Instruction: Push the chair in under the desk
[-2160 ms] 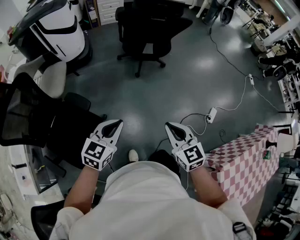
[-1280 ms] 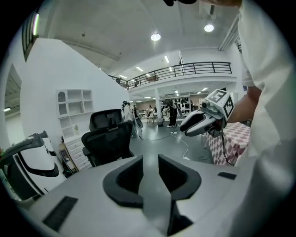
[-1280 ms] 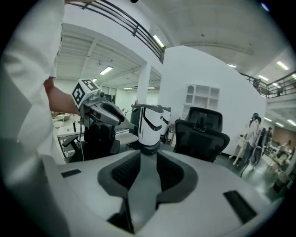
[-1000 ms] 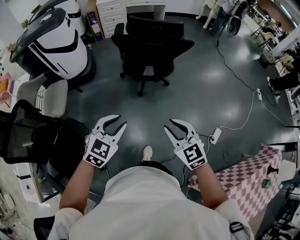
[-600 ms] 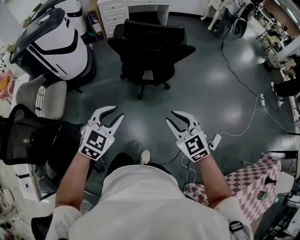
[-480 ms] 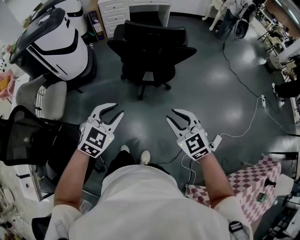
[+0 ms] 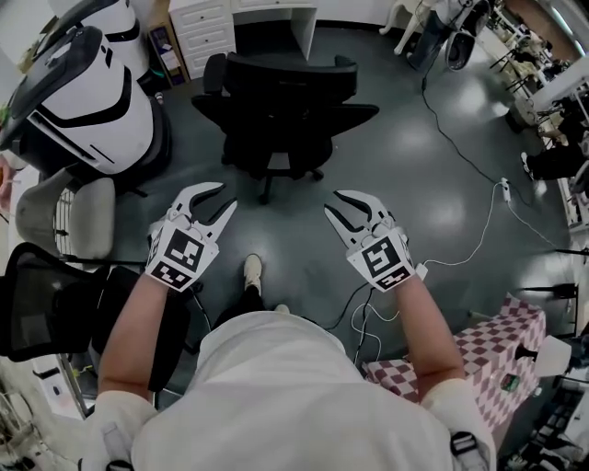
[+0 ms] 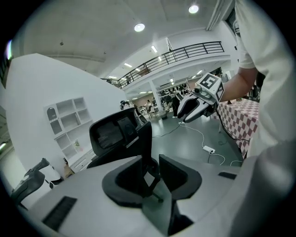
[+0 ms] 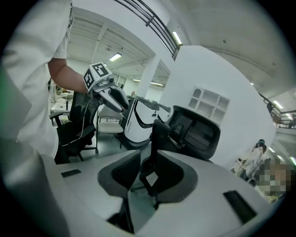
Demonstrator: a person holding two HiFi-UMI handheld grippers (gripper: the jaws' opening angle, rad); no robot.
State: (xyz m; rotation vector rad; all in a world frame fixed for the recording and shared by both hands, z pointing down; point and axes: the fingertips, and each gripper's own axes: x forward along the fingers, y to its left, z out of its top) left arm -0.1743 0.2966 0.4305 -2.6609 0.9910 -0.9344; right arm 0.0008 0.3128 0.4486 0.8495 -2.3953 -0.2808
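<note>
Your left tool, a white two-jaw gripper with a marker cube, has its jaws apart with nothing between them, as it had a couple of seconds ago. What has changed is your place in the room. The black swivel office chair with its mesh back, which sat at the far top of the head view, now lies just ahead of both tools, with only a strip of dark grey floor left between. The white worktop behind it has also come into sight. Your right tool, the matching white gripper, likewise stands open and empty, level with the left. Both gripper views show the chair's back framed in the gap between the jaws but not touching them. For the task this reads as the approach nearly done and the push not yet begun. The chair stands out from the worktop with its back towards you, so you probably need to close the last gap and set both tools on the backrest. Counting from the left: one white-and-black machine, one pale grey chair, one black mesh chair, the one black swivel chair, which makes three chairs, two tools, one worktop, and one table with a red-and-white checked cloth.
</note>
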